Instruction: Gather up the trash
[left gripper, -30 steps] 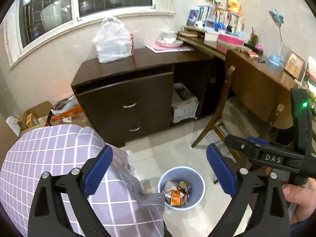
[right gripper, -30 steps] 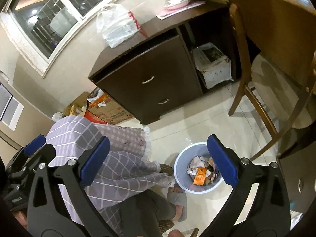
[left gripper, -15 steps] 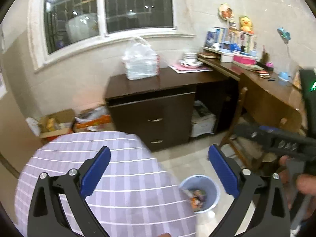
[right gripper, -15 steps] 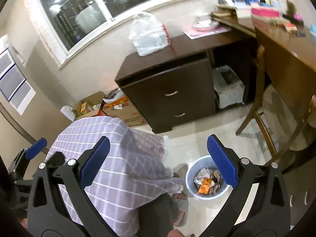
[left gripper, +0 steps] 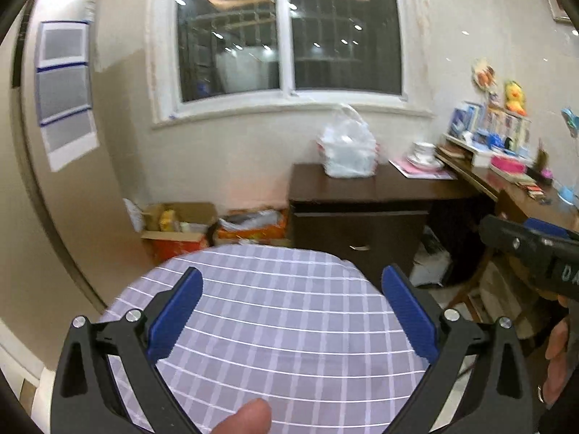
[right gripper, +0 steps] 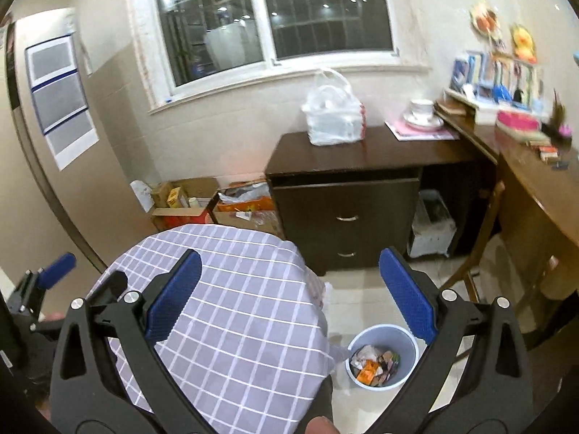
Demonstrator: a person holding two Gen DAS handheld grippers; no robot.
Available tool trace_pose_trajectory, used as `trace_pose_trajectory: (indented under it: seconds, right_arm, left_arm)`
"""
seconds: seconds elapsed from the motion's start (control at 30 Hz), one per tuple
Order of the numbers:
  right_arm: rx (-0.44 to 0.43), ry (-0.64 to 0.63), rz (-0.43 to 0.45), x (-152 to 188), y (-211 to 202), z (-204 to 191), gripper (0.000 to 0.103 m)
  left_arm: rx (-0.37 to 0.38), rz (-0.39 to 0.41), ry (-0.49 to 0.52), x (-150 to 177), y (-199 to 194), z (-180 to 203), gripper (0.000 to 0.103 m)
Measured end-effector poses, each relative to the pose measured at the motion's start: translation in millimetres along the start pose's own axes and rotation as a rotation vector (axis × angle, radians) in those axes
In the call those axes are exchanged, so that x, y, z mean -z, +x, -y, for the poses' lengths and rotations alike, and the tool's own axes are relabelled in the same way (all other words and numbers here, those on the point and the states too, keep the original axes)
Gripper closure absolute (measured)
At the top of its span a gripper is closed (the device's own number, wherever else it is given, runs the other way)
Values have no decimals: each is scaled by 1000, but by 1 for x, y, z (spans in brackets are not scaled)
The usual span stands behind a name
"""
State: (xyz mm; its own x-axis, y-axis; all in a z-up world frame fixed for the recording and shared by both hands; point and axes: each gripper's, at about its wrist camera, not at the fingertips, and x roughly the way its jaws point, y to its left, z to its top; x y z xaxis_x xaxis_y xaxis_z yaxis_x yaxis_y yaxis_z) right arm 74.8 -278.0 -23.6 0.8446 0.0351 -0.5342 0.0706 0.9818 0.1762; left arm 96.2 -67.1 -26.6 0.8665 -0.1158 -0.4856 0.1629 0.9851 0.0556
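- Both cameras have tilted up since a second ago, so the window now fills the top.
- Trash bin [right gripper: 383, 358], pale blue and round, stands on the floor tiles [right gripper: 356, 303] holding crumpled wrappers.
- Checked cloth [left gripper: 289, 329] hides it in the left view.
- Left gripper [left gripper: 291, 313] and right gripper [right gripper: 287, 294] gape wide, empty.
- Counter [right gripper: 362, 152] items are blurred.

Home study, wooden desk [right gripper: 535, 188], drawer cabinet [right gripper: 343, 213], window [right gripper: 267, 18], bookshelf clutter [right gripper: 495, 72]
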Motion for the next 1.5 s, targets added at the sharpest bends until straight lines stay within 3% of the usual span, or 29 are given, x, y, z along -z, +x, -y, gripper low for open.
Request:
trace_pose_trajectory:
  seconds: [0.1,0.43,0.83,1.5]
  right_arm:
    - [2,-44,39,0,-17,-26,6]
    - [95,-123,153,1,-67,-65,6]
    - [134,-131,195,4,-83,-66,6]
    - [151,-108,203,3,-85,-58,6]
  left_arm:
    - [-34,28,-8,-2,-20,-15,6]
    - [-20,104,-95,-5,-67,-37,5]
    - [-22,150,-94,-5,-88,-28,5]
    - [14,134,-83,-6,-90,-17,5]
